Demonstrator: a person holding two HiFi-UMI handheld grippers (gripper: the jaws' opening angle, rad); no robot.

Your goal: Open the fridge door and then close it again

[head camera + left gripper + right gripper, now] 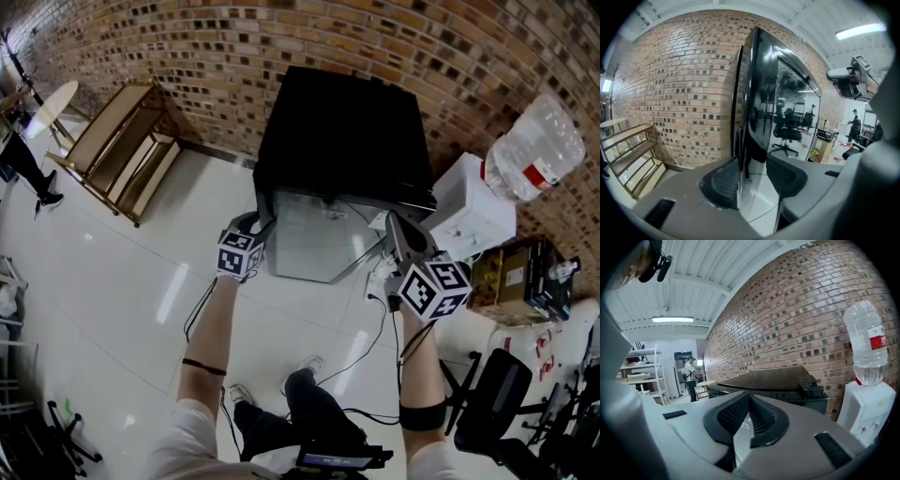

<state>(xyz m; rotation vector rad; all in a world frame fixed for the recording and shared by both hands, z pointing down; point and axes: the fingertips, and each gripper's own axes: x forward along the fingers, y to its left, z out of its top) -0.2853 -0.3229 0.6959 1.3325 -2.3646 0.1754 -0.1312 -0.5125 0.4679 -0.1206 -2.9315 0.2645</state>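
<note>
1. Two grey hand-held grippers are raised in front of the person. The right gripper has its fingers clenched together on nothing.
2. Just beyond, the left gripper grasps the edge of the glossy glass fridge door between its fingers.
3. Farther off, the black boxy fridge stands against the red-brown brick wall.

Brick wall, wooden rack at left, water dispenser (bottle on top), perhaps boxes beside it

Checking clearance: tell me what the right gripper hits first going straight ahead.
The right gripper would likely meet the fridge first, at its black top's front edge; depth is unclear.
</note>
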